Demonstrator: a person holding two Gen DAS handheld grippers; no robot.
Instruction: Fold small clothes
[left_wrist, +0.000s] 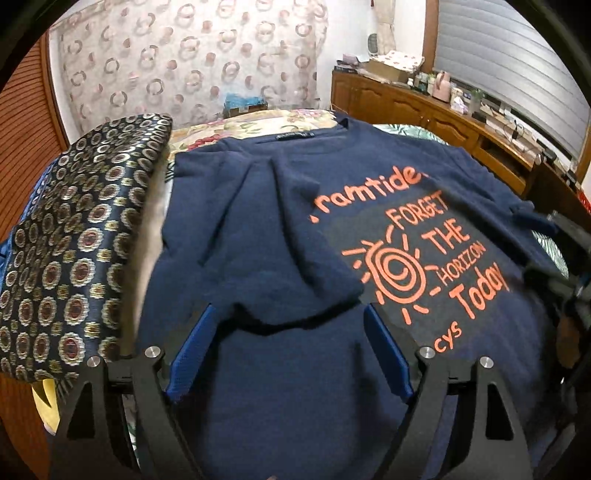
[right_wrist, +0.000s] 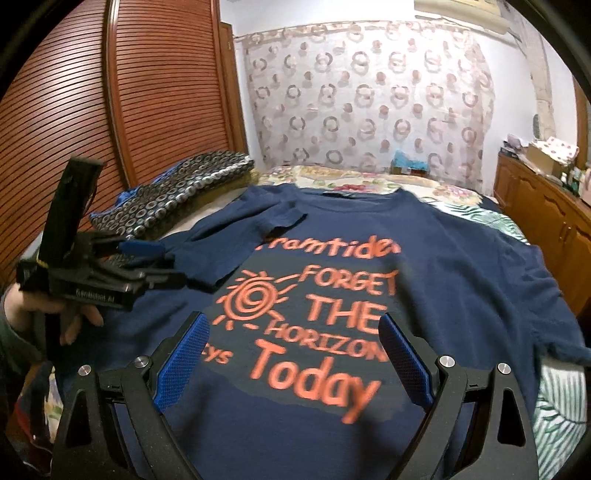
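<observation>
A navy T-shirt (left_wrist: 280, 369) with orange print lies front up on the bed; it also shows in the right wrist view (right_wrist: 461, 266). Its left sleeve (left_wrist: 280, 236) is folded in over the chest, also visible in the right wrist view (right_wrist: 236, 236). My left gripper (left_wrist: 290, 317) is open, hovering over the folded sleeve's edge with nothing between its blue pads (left_wrist: 195, 347). In the right wrist view the left gripper (right_wrist: 155, 258) sits at the shirt's left side. My right gripper (right_wrist: 291, 332) is open and empty above the printed text.
A folded patterned navy garment (left_wrist: 77, 236) lies on the bed left of the shirt, seen too in the right wrist view (right_wrist: 177, 192). A floral bedsheet (right_wrist: 369, 181) lies beyond the collar. A wooden cabinet (left_wrist: 424, 110) stands right, a slatted wardrobe door (right_wrist: 74, 110) left.
</observation>
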